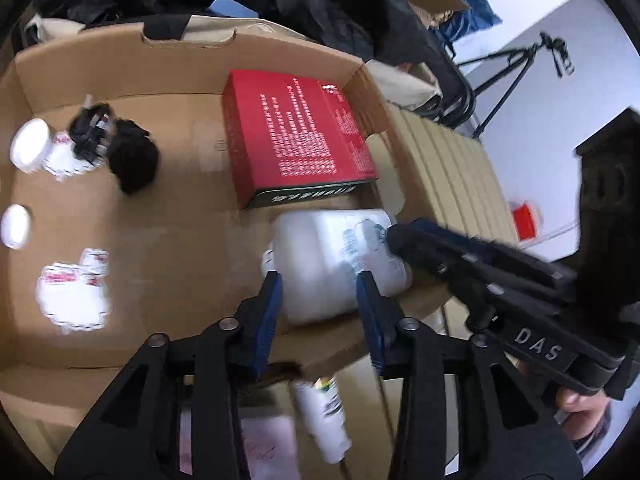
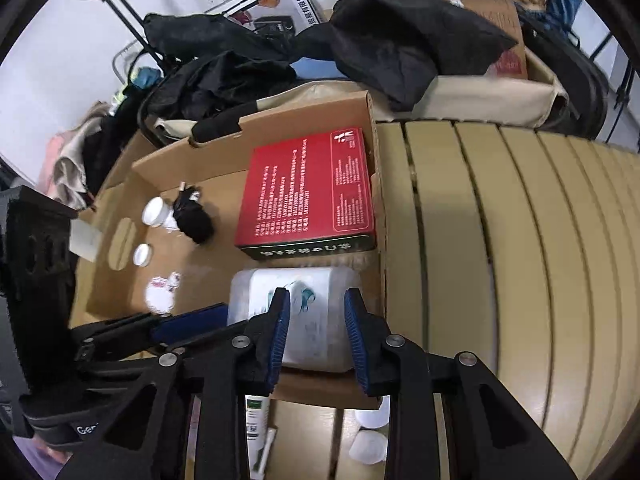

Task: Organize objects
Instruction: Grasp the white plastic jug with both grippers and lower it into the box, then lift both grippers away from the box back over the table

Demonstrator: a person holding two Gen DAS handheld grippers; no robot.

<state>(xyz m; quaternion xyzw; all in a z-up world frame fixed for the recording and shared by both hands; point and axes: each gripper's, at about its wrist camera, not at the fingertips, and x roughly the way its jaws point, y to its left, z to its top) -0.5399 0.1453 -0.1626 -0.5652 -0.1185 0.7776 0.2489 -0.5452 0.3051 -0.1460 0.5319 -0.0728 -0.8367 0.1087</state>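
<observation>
An open cardboard box (image 1: 192,60) (image 2: 304,116) holds a red carton (image 1: 296,132) (image 2: 312,192), a white translucent jug (image 1: 320,264) (image 2: 308,320) lying on its side, a black bundle (image 1: 128,152) (image 2: 194,220), white jars (image 1: 30,144) (image 2: 154,211) and white packets (image 1: 72,296) (image 2: 160,294). My left gripper (image 1: 318,284) is open, its pads on either side of the jug's near end. My right gripper (image 2: 316,304) is open over the jug; it also shows in the left wrist view (image 1: 400,236) touching the jug's right side. Neither grips it.
The box sits on a slatted beige table (image 2: 500,240) (image 1: 448,168). Black clothing and bags (image 2: 380,40) are piled behind the box. A white bottle (image 1: 324,416) (image 2: 256,420) and white lids (image 2: 370,436) lie below the box's near edge. A tripod (image 1: 516,68) stands right.
</observation>
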